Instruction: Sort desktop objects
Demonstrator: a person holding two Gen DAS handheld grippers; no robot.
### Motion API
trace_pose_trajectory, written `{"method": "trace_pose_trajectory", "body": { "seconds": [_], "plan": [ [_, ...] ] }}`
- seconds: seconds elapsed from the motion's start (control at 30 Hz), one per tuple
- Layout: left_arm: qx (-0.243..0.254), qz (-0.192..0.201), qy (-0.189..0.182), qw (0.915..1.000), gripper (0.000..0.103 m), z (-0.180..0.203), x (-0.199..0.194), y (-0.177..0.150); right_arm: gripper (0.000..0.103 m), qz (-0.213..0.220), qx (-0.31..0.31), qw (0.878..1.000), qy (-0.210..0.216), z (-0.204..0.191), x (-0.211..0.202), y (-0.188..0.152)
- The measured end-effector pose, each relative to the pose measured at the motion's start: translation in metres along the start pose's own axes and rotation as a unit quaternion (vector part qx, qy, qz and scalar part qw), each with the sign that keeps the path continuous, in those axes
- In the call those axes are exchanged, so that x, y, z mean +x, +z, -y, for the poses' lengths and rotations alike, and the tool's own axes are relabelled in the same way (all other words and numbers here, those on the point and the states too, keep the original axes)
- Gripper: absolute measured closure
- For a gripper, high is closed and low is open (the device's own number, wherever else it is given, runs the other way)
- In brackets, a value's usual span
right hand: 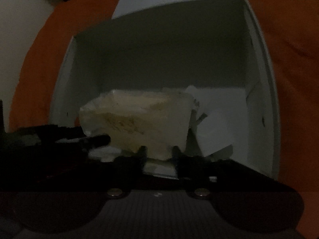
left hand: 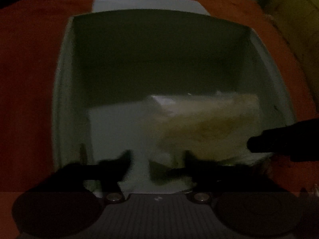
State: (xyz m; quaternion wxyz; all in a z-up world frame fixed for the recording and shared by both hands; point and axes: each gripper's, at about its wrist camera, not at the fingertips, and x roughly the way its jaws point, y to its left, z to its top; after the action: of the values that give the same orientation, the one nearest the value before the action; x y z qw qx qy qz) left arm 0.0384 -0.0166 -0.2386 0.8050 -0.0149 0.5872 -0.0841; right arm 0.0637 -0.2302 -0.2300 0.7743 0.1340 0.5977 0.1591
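Note:
A white open box [left hand: 63, 79] stands on an orange-red desk [left hand: 26, 79]; it also shows in the right wrist view [right hand: 267, 91]. Inside lie white paper pieces [left hand: 115, 127] and a pale yellowish clear packet [left hand: 209, 123]. My right gripper [right hand: 158, 153] is shut on the near edge of that packet [right hand: 139, 119], just over the box's front rim. My left gripper [left hand: 157, 159] is open over the box's near side, its fingers either side of white paper; it holds nothing. The right gripper's finger [left hand: 279, 139] enters the left wrist view from the right. The scene is dim and blurred.
White papers [right hand: 215, 119] lean in the box's right part. A white flap or sheet [left hand: 149, 4] lies behind the box. A yellowish surface [left hand: 299, 20] is at the far right beyond the desk. A pale wall [right hand: 18, 39] is at the left.

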Motion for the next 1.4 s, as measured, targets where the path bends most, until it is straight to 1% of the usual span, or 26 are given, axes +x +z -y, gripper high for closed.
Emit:
{"method": "trace_pose_trajectory", "body": {
  "seconds": [0.03, 0.07, 0.23, 0.3, 0.37, 0.4, 0.43, 0.47, 0.57, 0.67, 0.83, 0.93, 1.03, 1.07, 1.1, 1.17, 1.3, 1.33, 1.4],
  "plan": [
    [0.002, 0.008, 0.002, 1.0000, 0.032, 0.000, -0.005, -0.006, 0.051, 0.009, 0.002, 1.000, -0.001, -0.001, -0.004, 0.000],
    [0.010, 0.013, 0.002, 0.9999, 0.032, 0.001, -0.008, -0.007, 0.046, 0.017, 0.003, 1.000, -0.003, -0.002, -0.007, 0.001],
    [0.033, 0.026, 0.004, 0.9991, 0.022, 0.008, -0.026, -0.001, 0.042, 0.029, 0.007, 0.999, 0.011, -0.004, -0.020, 0.009],
    [0.034, 0.038, 0.004, 0.9987, 0.021, 0.010, -0.037, 0.002, 0.039, 0.036, 0.009, 0.999, 0.013, -0.003, -0.025, 0.016],
    [0.035, 0.047, -0.001, 0.9983, 0.020, 0.009, -0.049, 0.007, 0.034, 0.055, 0.011, 0.998, 0.019, -0.002, -0.033, 0.028],
    [0.034, 0.052, -0.002, 0.9980, 0.019, 0.010, -0.054, 0.011, 0.034, 0.064, 0.012, 0.998, 0.021, -0.001, -0.038, 0.035],
    [0.033, 0.057, -0.004, 0.9978, 0.015, 0.010, -0.059, 0.014, 0.033, 0.073, 0.014, 0.997, 0.024, 0.000, -0.042, 0.041],
    [0.024, 0.056, -0.007, 0.9981, 0.014, 0.008, -0.062, 0.018, 0.029, 0.080, 0.018, 0.996, 0.026, 0.002, -0.046, 0.048],
    [0.000, 0.059, -0.015, 0.9982, 0.013, 0.003, -0.070, 0.030, 0.022, 0.093, 0.039, 0.994, 0.041, 0.013, -0.053, 0.071],
    [-0.003, 0.079, -0.008, 0.9969, 0.013, 0.000, -0.073, 0.043, 0.020, 0.097, 0.043, 0.993, 0.044, 0.021, -0.056, 0.090],
    [-0.016, 0.117, 0.014, 0.9930, 0.012, -0.014, -0.081, 0.071, 0.011, 0.098, 0.030, 0.994, 0.044, 0.030, -0.060, 0.124],
    [-0.032, 0.117, 0.022, 0.9923, 0.012, -0.025, -0.085, 0.089, 0.009, 0.101, 0.023, 0.994, 0.031, 0.039, -0.058, 0.142],
    [-0.032, 0.128, 0.034, 0.9906, 0.011, -0.030, -0.086, 0.106, 0.009, 0.109, 0.022, 0.994, 0.005, 0.048, -0.048, 0.156],
    [-0.030, 0.134, 0.041, 0.9897, 0.011, -0.032, -0.086, 0.111, 0.009, 0.110, 0.023, 0.994, 0.001, 0.052, -0.045, 0.162],
    [-0.029, 0.139, 0.048, 0.9887, 0.007, -0.034, -0.085, 0.116, 0.009, 0.111, 0.022, 0.994, 0.000, 0.055, -0.044, 0.167],
    [-0.028, 0.147, 0.069, 0.9863, 0.005, -0.040, -0.083, 0.128, 0.009, 0.115, 0.020, 0.993, -0.004, 0.060, -0.040, 0.179],
    [-0.033, 0.153, 0.111, 0.9815, 0.003, -0.059, -0.071, 0.160, 0.007, 0.127, 0.012, 0.992, 0.005, 0.065, -0.026, 0.207],
    [-0.037, 0.156, 0.116, 0.9801, 0.000, -0.065, -0.067, 0.168, 0.007, 0.131, 0.014, 0.991, 0.010, 0.068, -0.022, 0.216],
    [-0.041, 0.159, 0.119, 0.9792, 0.000, -0.075, -0.057, 0.188, 0.005, 0.131, 0.021, 0.991, 0.018, 0.075, -0.012, 0.234]
  ]
}}
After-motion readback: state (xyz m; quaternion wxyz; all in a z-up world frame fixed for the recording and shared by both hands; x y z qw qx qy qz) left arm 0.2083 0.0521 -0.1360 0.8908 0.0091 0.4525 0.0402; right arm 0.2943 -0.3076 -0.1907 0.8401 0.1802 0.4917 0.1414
